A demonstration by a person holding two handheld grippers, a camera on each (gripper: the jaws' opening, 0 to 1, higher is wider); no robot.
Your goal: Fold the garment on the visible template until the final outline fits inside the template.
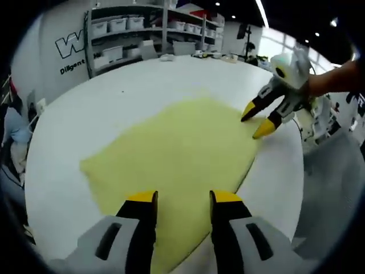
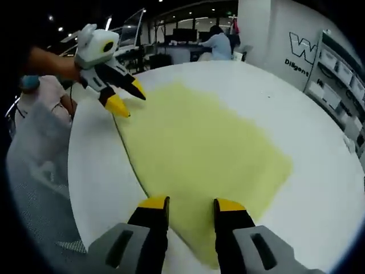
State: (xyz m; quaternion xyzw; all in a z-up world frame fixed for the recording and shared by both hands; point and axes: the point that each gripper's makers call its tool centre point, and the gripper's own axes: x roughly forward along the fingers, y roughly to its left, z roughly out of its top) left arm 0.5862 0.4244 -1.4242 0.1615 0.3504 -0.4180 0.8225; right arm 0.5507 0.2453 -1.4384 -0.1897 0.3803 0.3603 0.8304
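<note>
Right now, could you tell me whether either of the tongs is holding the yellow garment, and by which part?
Nothing is held. Both tongs are open: the left tongs and the right tongs hover at opposite ends of the yellow garment, which lies flat.

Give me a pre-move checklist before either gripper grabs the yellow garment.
1. Yellow garment lies spread flat on the white table: ok.
2. Left gripper open, over the near edge of the cloth: ok.
3. Right gripper open, over the cloth edge at its end: ok.
4. Either gripper already pinching cloth: cannot tell, none seen between the jaws.
5. Template outline visible around the garment: cannot tell.
6. Whole garment on the table: cannot tell; the near edge is hidden behind the jaws.
</note>
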